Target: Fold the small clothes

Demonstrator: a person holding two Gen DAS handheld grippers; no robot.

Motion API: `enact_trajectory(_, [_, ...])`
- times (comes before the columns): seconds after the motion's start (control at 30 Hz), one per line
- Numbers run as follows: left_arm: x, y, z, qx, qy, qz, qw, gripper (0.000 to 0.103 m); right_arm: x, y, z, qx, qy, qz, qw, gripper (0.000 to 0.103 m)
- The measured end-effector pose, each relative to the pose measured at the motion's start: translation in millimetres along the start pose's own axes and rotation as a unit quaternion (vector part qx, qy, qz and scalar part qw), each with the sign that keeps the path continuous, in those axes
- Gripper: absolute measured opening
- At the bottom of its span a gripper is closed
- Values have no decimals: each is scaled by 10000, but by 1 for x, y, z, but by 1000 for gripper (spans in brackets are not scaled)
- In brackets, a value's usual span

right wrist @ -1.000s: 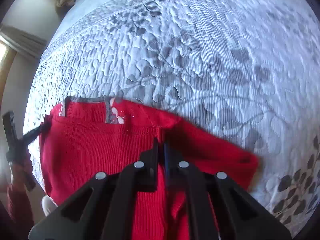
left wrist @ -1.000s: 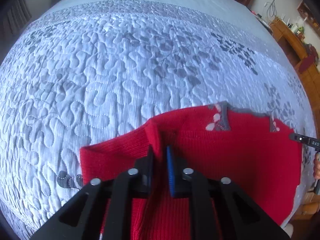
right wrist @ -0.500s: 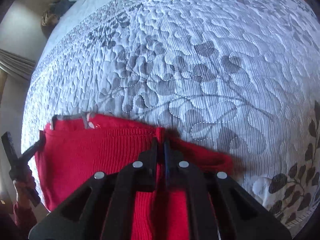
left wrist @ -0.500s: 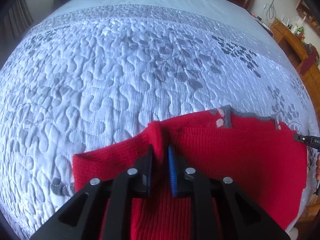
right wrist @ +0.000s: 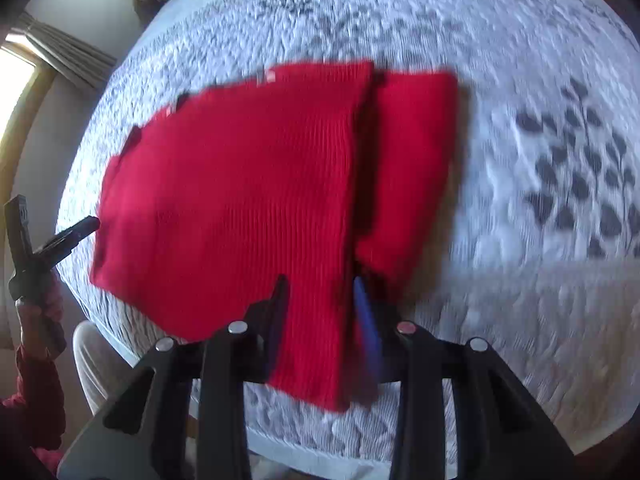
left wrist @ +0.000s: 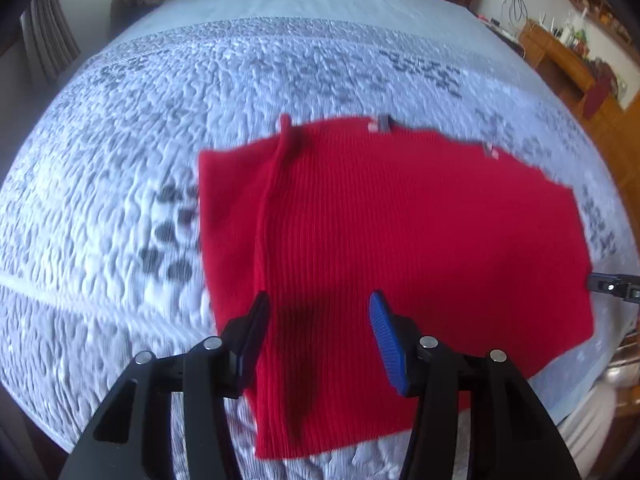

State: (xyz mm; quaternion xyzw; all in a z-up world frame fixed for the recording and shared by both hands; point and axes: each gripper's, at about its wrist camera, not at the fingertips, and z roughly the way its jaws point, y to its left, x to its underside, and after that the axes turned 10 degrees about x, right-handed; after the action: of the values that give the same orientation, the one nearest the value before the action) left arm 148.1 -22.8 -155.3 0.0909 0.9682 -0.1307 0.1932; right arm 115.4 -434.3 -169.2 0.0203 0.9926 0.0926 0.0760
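Closest in, the left gripper (left wrist: 318, 334) has its jaws standing well apart over the near part of the red knit top (left wrist: 400, 240), nothing pinched between them. They've just been opening, and the cloth lies flat underneath rather than caught in the pads. Same story with the right gripper (right wrist: 320, 312): a narrower gap, jaws just been opening too, and the red knit top (right wrist: 240, 200) shows between the fingers but looks released, lying on the bed. So both have let go.

The top itself sits flat on the quilted bedspread (left wrist: 120, 160), close to the near edge of the bed. It looks folded over on itself, with a raised ridge running front to back on one side where a sleeve or side panel seems tucked in. At the far edge a bit of grey-and-pink trim peeks out from under the red layer.

My read: one fold has been laid down and dropped, so this is the gap between folds. Next move probably calls for regrabbing an edge with both grippers, likely one side, and bringing it across to make the bundle smaller. Frames are pretty blurred, so the finer creases are hard to tell.

Further back there's just more bedspread and, off to the side, a wooden dresser (left wrist: 560, 64).
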Motion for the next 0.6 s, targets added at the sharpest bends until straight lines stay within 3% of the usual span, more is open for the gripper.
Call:
enact_trajectory(0.07, [13,-2,6,-95,78,-6,9999,52,12,4,8,13,75,26,10000,26])
enact_trajectory(0.1, [17,-1,7,-111,102,-42,9999,52,16,6,9,-96,107,59,9999,10])
enact_trajectory(0.13, [22,-1,9,-114,125,-80,9998,52,19,5,10,-150,120,90,9998,4])
enact_trajectory(0.3, [34,2,12,-186,144,18,9997,52,32,1,0,-81,2,162,9998,4])
enact_trajectory(0.37, [37,3,15,-175,121,15,9998,53,34,0,9,160,115,152,9997,4])
enact_trajectory(0.6, [39,0,15,-259,27,-40,9997,53,35,4,20,225,116,261,9993,4])
